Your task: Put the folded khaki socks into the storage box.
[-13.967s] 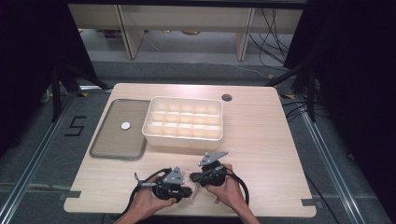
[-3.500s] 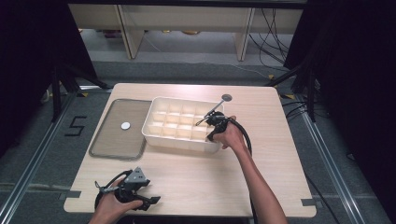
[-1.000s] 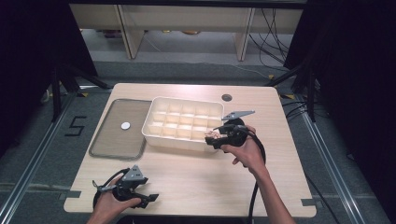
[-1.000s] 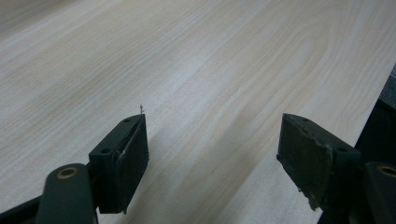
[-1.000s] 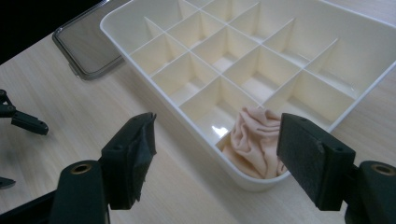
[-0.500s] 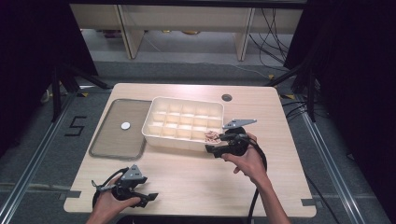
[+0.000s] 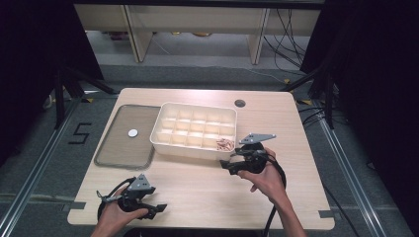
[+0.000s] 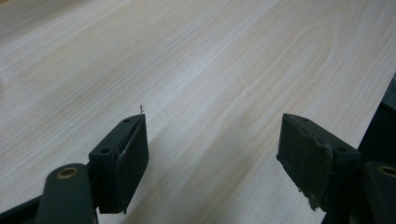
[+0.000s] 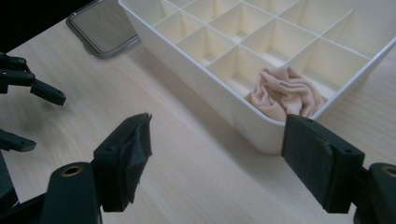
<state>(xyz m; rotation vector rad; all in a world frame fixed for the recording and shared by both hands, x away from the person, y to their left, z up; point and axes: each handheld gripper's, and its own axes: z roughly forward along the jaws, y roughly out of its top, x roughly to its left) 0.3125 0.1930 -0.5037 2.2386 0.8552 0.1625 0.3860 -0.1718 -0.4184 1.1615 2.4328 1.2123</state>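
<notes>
A white divided box stands at the table's middle. A crumpled pink cloth lies in its front right compartment. My right gripper hovers just in front of that corner, jaws open with nothing between them. In the right gripper view the cloth sits beyond the box wall, ahead of the right gripper. Near the table's front left edge my left gripper rests low, open and empty. In its own view the left gripper frames bare wood.
A flat grey lid with a small white disc lies left of the box. A round cable hole is at the back right. The left gripper appears at the left of the right gripper view.
My right gripper has drawn back from the box's right side toward the near edge and slightly lower. The left gripper has stayed put.
</notes>
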